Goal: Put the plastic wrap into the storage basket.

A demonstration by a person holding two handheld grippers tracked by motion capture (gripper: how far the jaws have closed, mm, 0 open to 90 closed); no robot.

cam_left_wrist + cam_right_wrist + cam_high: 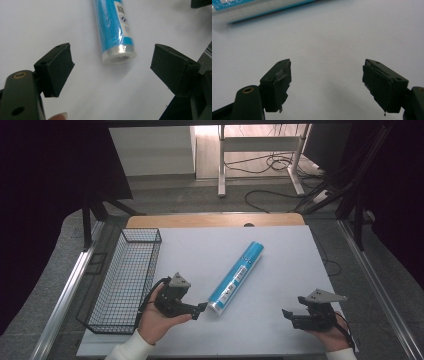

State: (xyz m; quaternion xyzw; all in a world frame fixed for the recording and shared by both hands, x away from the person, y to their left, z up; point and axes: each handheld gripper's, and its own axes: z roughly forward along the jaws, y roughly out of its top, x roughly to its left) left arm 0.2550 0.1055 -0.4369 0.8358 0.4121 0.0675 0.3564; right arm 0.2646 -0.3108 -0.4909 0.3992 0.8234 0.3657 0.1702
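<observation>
A long blue tube (235, 275) wrapped in clear film lies diagonally on the white table (200, 250), its silver-white end nearest me. My left gripper (200, 310) is open just left of that near end, not touching it. In the left gripper view the tube's end (117, 50) sits between and beyond the spread jaws of my left gripper (112, 72). My right gripper (286, 315) rests open at the front right, well apart from the tube. In the right gripper view the tube (257, 8) crosses the top left, far past my right gripper (327, 85), whose pads (283, 80) carry torn tape.
A black wire basket (125, 275) with nothing in it stands along the table's left edge. Beyond the table's far wooden edge (215, 220) are a floor with cables and desk legs. White tabletop lies between the two grippers.
</observation>
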